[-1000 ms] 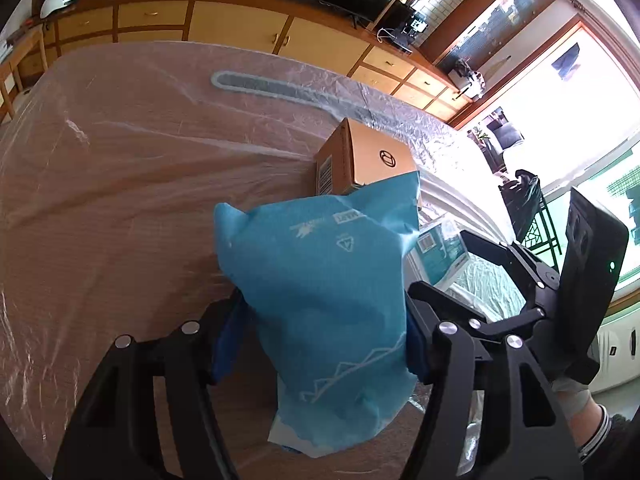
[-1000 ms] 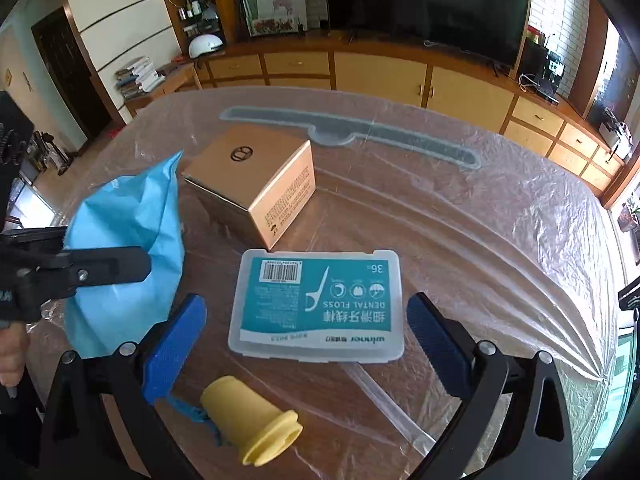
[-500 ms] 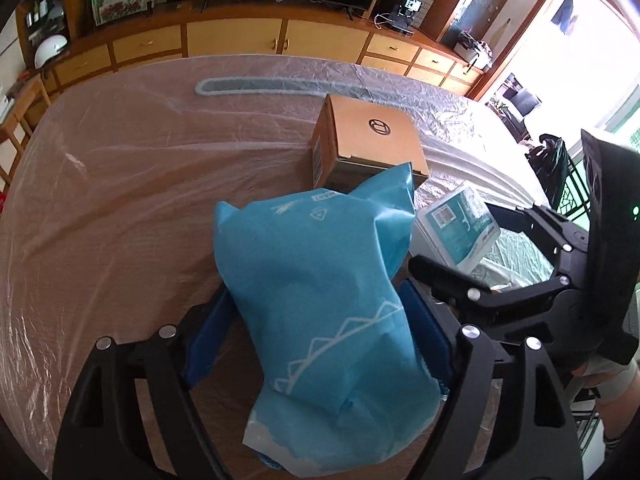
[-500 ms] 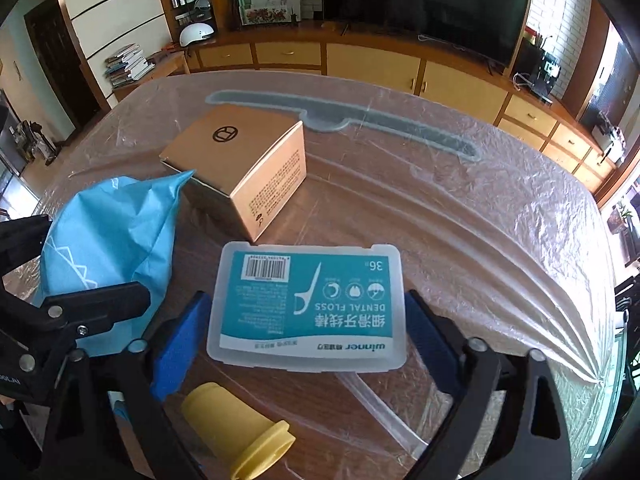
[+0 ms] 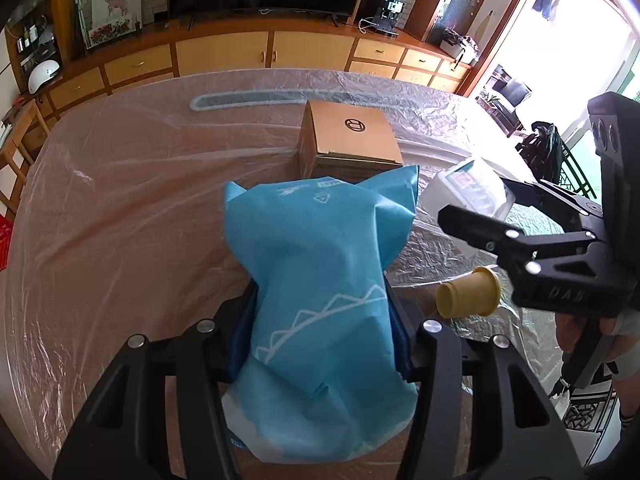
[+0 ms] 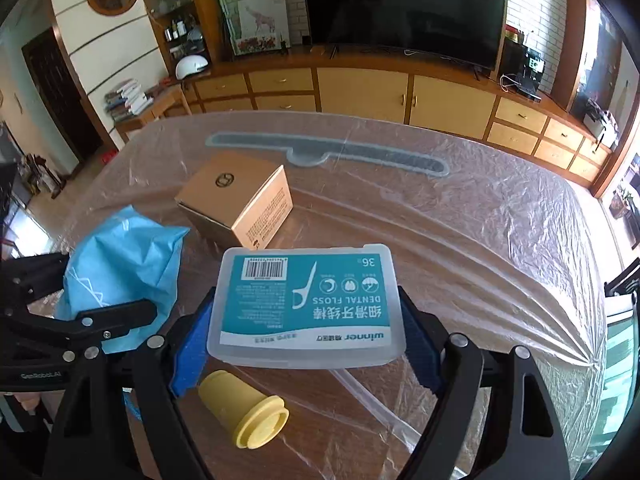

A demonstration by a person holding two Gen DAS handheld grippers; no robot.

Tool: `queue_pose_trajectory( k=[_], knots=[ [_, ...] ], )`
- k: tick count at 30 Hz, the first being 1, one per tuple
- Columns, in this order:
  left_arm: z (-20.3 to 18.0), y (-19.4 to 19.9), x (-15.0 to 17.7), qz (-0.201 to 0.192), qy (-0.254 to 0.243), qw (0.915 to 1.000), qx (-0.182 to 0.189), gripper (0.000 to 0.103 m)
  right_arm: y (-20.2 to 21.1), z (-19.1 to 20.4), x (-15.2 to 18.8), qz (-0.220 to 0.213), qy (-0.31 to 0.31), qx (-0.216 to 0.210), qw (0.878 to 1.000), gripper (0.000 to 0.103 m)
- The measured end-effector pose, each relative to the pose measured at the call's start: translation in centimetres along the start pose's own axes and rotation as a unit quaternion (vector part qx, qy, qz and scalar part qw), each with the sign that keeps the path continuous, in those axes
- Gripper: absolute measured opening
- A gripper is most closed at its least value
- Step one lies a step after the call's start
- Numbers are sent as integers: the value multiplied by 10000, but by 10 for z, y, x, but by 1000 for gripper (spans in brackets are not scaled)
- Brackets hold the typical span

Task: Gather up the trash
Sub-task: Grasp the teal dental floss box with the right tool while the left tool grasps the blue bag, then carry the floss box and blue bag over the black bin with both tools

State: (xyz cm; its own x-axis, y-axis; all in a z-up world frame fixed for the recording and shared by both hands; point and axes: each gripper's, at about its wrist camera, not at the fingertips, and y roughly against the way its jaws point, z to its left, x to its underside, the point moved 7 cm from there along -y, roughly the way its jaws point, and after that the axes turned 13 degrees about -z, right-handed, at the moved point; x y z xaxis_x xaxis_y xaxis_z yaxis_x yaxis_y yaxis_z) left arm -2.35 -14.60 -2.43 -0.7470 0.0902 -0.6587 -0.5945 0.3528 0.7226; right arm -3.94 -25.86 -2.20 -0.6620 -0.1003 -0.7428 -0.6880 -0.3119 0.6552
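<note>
**Two pieces of trash in hand, two left on the worktop**

Two grips are now on. Right gripper point(image 6: 306, 332): jaws closed against the short ends of the floss box point(image 6: 306, 302), blue pads touching both ends. A second ago those jaws stood wide with the box lying flat between them; half a second ago they had come in close; now they pinch it. In the left wrist view the same box point(image 5: 466, 192) sits at right of centre, tilted and seemingly raised off the plastic sheet, though its underside is hidden, so a lift is judged, not confirmed.

Left gripper point(image 5: 320, 344): jaws gripping the blue bag point(image 5: 320, 280), lower centre of frame, unchanged across the three samples. Whether the bag's mouth is open cannot be told from either view.

On the worktop point(image 6: 460, 248):
- yellow cap point(image 6: 246, 414), lying on its side, bottom centre of the right wrist view, just below the floss box.
- cardboard box point(image 6: 240, 200), centre left, beyond the bag.

Meaning for the task: the floss box has gone from loose to held, so it is ready to move toward the bag. Judged early in the collection; cap and cardboard box not yet touched. Risk: smooth plastic held only at its ends may slip or swivel.
</note>
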Motion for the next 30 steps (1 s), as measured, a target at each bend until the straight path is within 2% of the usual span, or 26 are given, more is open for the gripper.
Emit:
queue_pose_trajectory(
  k=[6,21,30],
  knots=[
    [2,8,-2,-79,93,9999,81,53,10,-6,2,-30,-591,-277,9979,80],
    [-2,37,12,-158,-72,9998,99,53,53,8,18,-237,-844,-595,9944,80],
    [-10,65,30,-363,-256,9989,143,53,79,20,34,-305,-1009,-705,9919,80]
  ],
)
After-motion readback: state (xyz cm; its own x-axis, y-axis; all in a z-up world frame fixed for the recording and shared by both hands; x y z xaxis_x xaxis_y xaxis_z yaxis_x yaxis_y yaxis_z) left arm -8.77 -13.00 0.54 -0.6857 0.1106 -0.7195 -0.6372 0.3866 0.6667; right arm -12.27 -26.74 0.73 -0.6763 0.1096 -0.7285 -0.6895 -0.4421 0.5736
